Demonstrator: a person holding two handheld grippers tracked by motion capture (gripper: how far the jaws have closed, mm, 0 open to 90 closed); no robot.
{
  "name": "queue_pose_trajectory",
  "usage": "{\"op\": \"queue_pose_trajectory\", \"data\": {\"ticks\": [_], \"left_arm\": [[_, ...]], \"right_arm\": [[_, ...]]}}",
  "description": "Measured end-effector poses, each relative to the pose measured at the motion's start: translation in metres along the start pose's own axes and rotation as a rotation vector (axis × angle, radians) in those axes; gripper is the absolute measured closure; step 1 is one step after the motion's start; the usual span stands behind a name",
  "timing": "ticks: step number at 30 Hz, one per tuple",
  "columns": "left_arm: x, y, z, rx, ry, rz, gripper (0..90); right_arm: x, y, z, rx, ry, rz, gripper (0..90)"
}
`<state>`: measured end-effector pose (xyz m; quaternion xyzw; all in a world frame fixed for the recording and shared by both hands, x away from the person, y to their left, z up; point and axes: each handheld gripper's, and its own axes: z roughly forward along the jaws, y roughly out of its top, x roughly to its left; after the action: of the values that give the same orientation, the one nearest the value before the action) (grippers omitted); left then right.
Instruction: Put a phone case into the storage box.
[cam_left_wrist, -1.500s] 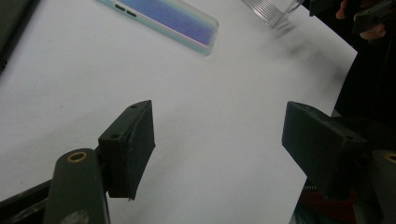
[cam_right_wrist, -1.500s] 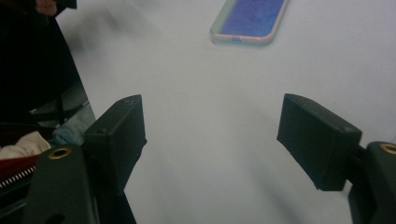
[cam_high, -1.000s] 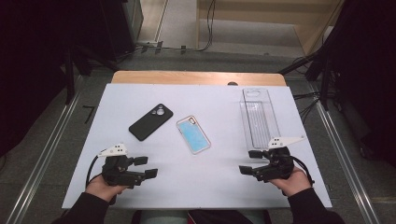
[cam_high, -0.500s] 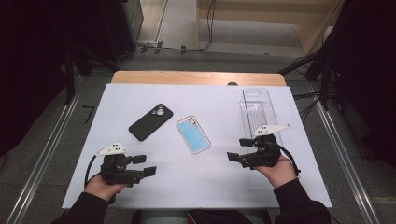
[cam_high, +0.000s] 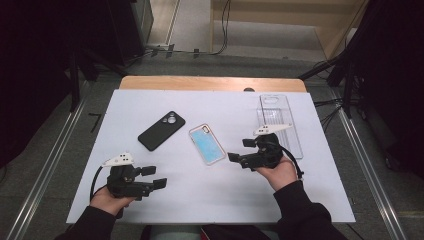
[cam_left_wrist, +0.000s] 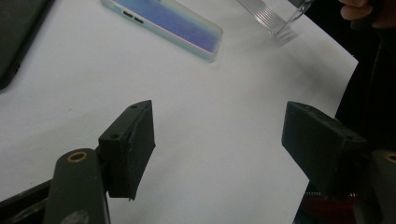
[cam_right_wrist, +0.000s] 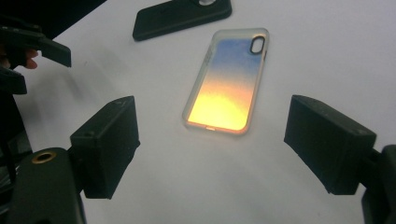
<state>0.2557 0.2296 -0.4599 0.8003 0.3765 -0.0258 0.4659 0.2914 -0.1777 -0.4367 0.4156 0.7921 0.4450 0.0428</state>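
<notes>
One iridescent phone case (cam_right_wrist: 227, 82), translucent rim, flat, camera cutout

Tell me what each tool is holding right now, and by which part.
Nothing is held. The left tool stands open over bare white table; the right tool is open, aimed at the iridescent translucent phone case, not touching it.

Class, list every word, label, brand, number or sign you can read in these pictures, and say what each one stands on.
None can be read.
Black phone case: no lettering shows.
Iridescent phone case: plain colour shading, no print.
Clear phone case: no markings.
White table sheet: blank.
Left gripper and right gripper: no labels legible.
</notes>
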Motion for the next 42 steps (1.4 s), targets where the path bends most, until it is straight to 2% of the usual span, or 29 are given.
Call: {"op": "queue_pose_trajectory", "data": {"ticks": [2, 3, 4, 6, 7, 10, 12, 13, 15, 19, 27, 31, 35, 42], "left_arm": [[0.000, 0.000, 0.000, -0.001, 0.002, 0.001, 25.9], [0.000, 0.000, 0.000, -0.001, 0.002, 0.000, 25.9], [0.000, 0.000, 0.000, -0.001, 0.002, 0.000, 25.9], [0.000, 0.000, 0.000, -0.003, 0.002, -0.001, 25.9], [0.000, 0.000, 0.000, -0.002, 0.002, 0.000, 25.9], [0.000, 0.000, -0.001, -0.002, 0.002, 0.000, 25.9], [0.000, 0.000, -0.001, -0.003, 0.004, -0.002, 25.9], [0.001, 0.000, -0.001, -0.002, 0.004, -0.002, 25.9], [0.001, 0.000, -0.001, -0.005, 0.003, -0.003, 25.9], [0.001, 0.000, -0.001, -0.002, 0.004, -0.002, 25.9], [0.001, -0.001, -0.001, 0.000, 0.005, -0.003, 25.9], [0.001, -0.001, -0.001, 0.001, 0.003, -0.002, 25.9], [0.001, -0.001, -0.001, 0.001, 0.003, -0.001, 25.9], [0.000, -0.001, -0.001, 0.001, 0.000, 0.003, 25.9]], "right_arm": [[0.001, 0.002, 0.002, -0.007, -0.001, -0.004, 13.4], [0.002, 0.005, 0.007, -0.021, -0.013, -0.009, 4.0], [0.003, 0.007, 0.009, -0.023, -0.016, -0.005, 0.0], [0.003, 0.010, 0.011, -0.021, -0.015, 0.009, 0.0], [0.003, 0.011, 0.013, -0.027, -0.029, 0.017, 0.0], [0.005, 0.017, 0.022, -0.054, -0.028, 0.048, 0.0], [0.006, 0.018, 0.026, -0.049, -0.041, 0.047, 0.0], [0.008, 0.020, 0.033, -0.037, -0.070, 0.039, 0.0], [0.010, 0.023, 0.039, -0.030, -0.091, 0.035, 0.0], [0.013, 0.028, 0.051, -0.020, -0.110, 0.034, 0.0], [0.015, 0.036, 0.074, -0.022, -0.120, 0.049, 0.0], [0.018, 0.040, 0.085, -0.015, -0.143, 0.036, 0.0], [0.018, 0.043, 0.094, -0.015, -0.161, 0.050, 0.0], [0.016, 0.047, 0.107, -0.019, -0.156, 0.071, 0.0]]}}
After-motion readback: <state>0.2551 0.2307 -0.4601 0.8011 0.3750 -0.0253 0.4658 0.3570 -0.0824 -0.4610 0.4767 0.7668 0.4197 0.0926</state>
